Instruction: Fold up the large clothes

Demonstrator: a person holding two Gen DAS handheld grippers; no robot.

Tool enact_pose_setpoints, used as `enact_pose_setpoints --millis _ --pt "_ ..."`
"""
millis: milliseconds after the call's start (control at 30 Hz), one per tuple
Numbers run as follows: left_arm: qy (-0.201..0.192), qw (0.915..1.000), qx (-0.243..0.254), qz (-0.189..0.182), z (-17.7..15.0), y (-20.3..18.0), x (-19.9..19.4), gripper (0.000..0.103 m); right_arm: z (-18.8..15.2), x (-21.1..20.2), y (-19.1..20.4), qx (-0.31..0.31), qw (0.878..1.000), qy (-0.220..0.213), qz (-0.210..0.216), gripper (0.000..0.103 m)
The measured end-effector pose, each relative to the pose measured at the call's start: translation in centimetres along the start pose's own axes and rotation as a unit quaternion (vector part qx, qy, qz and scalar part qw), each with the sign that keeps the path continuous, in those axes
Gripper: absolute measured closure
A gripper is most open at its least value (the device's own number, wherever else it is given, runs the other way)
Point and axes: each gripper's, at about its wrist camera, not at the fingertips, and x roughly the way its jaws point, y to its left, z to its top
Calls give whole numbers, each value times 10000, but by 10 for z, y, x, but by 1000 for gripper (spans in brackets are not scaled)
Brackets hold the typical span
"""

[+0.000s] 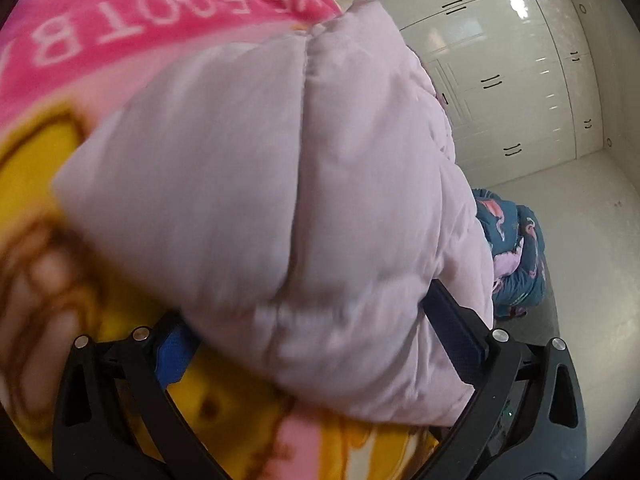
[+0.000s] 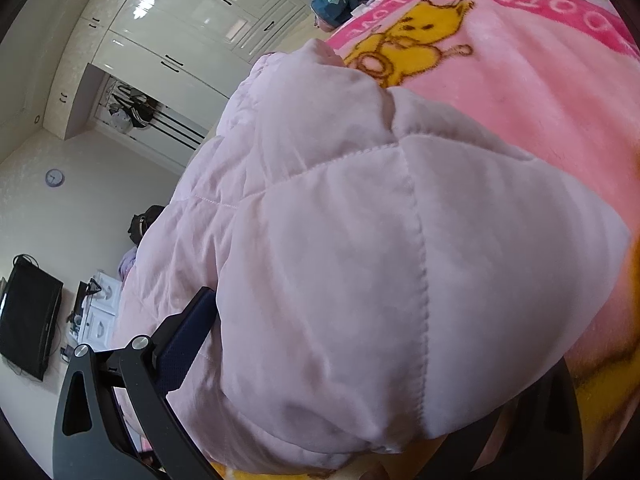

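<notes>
A pale pink quilted padded jacket (image 1: 280,184) fills the centre of both views, bunched between each gripper's fingers: left gripper (image 1: 320,344) and right gripper (image 2: 360,360) each clamp a thick fold, apparently carrying it over the pink cartoon-print fleece blanket (image 2: 520,80) to double it.

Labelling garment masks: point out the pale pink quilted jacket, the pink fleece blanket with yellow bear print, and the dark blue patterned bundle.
pale pink quilted jacket (image 2: 320,248), right wrist view, stitched panel
pink fleece blanket (image 2: 520,80), right wrist view, plain pink area
dark blue patterned bundle (image 1: 516,256), left wrist view, middle folds
</notes>
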Motion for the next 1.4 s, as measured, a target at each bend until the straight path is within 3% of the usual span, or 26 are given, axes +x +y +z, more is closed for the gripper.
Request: enact_pose_setpoints --millis 167,267,300,433,533,600,733,1000,1167,1400 --pt "-129 9996 165 -206 7 0 14 8 -1 -1 10 -299 9994 -108 -161 7" --pt "-165 9990 301 -290 12 -3 18 9 -3 -5 19 -613 9977 -145 -249 19" --pt "-227 9985 414 -265 12 -6 17 13 -3 -6 23 -771 9966 -143 -260 26" --pt "-416 9943 979 -78 9 -25 9 52 -8 -16 45 -1540 9872 -191 -375 49" --pt "-434 9894 1381 107 7 -47 -4 66 -12 -22 62 -2052 9769 -279 -531 58" --pt "-459 9867 1546 180 3 -57 -14 69 -15 -28 72 -2305 9708 -353 -568 61" --pt "-579 9795 1898 334 -4 -69 -42 70 -31 -53 96 -2923 9536 -510 -511 64" --pt "-665 9711 2220 565 -25 -72 -92 70 -75 -115 113 -3435 9372 -573 -208 65" --pt "-626 9679 2345 652 -48 -70 -108 70 -92 -137 103 -3396 9391 -481 -215 65" --pt "-589 9632 2501 784 -70 -62 -120 70 -117 -153 82 -3069 9509 -232 -323 65"
